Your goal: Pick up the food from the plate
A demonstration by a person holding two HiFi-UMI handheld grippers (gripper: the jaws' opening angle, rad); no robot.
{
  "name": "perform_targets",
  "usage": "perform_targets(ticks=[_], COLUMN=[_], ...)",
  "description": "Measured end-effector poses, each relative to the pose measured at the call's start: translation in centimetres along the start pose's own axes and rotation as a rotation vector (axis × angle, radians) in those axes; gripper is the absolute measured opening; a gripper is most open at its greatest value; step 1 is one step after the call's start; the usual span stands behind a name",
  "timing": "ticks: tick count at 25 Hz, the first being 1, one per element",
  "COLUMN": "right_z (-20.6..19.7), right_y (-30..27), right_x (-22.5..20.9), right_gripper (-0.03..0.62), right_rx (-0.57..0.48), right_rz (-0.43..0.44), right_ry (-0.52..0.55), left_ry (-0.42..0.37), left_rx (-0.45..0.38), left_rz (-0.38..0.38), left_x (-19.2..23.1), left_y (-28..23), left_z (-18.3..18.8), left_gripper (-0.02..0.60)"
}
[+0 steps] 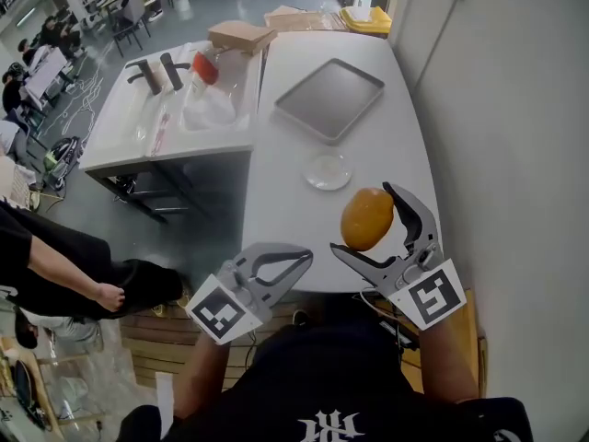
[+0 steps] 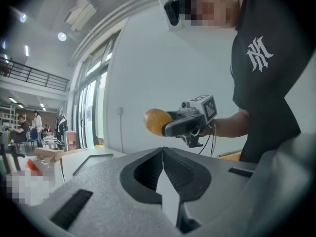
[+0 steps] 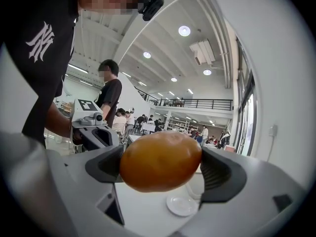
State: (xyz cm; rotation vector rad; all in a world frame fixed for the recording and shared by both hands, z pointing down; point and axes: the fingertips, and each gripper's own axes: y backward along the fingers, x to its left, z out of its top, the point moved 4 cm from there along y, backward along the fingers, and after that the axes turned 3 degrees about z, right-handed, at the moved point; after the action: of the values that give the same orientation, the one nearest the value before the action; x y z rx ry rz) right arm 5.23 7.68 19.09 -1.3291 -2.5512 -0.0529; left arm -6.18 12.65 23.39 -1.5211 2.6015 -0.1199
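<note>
My right gripper (image 1: 370,217) is shut on an orange, egg-shaped piece of food (image 1: 366,218), held in the air above the near end of the white table (image 1: 285,191). In the right gripper view the food (image 3: 160,161) fills the space between the jaws, and the small white plate (image 3: 181,205) lies bare below it. That plate (image 1: 328,171) sits on the table ahead of the food. My left gripper (image 1: 307,252) is shut with nothing in it, hovering at the table's near edge. From the left gripper view, the food (image 2: 157,121) shows in the other gripper.
A grey metal tray (image 1: 329,98) lies farther back on the table. A second table (image 1: 166,109) at the left holds bags, a red object and dark tools. A white wall (image 1: 497,109) runs along the right. A person's arm (image 1: 64,274) reaches in at the lower left.
</note>
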Motion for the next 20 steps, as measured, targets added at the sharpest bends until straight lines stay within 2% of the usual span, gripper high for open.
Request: perform_targets(ticks=[5,10,20], right_z=[0.8,1.6,1.2], right_y=[3.4,6.2,6.9], right_x=[0.8,1.6,3.9], right_gripper=[0.445,0.445,0.445], right_rx=[-0.035,-0.042,-0.038], right_rz=[-0.066,-0.108,-0.077], right_ry=[-0.038,-0.053,-0.093], left_ry=[-0.037,-0.038,-0.005], left_rx=[-0.015,-0.031,-0.037], left_rz=[0.006,0.018,0.028], left_x=[-0.8,-1.3,-1.2], left_y=[0.3,1.2,2.2], left_z=[1.2,2.0,1.3], left_gripper=[0.003,0.003,0.003])
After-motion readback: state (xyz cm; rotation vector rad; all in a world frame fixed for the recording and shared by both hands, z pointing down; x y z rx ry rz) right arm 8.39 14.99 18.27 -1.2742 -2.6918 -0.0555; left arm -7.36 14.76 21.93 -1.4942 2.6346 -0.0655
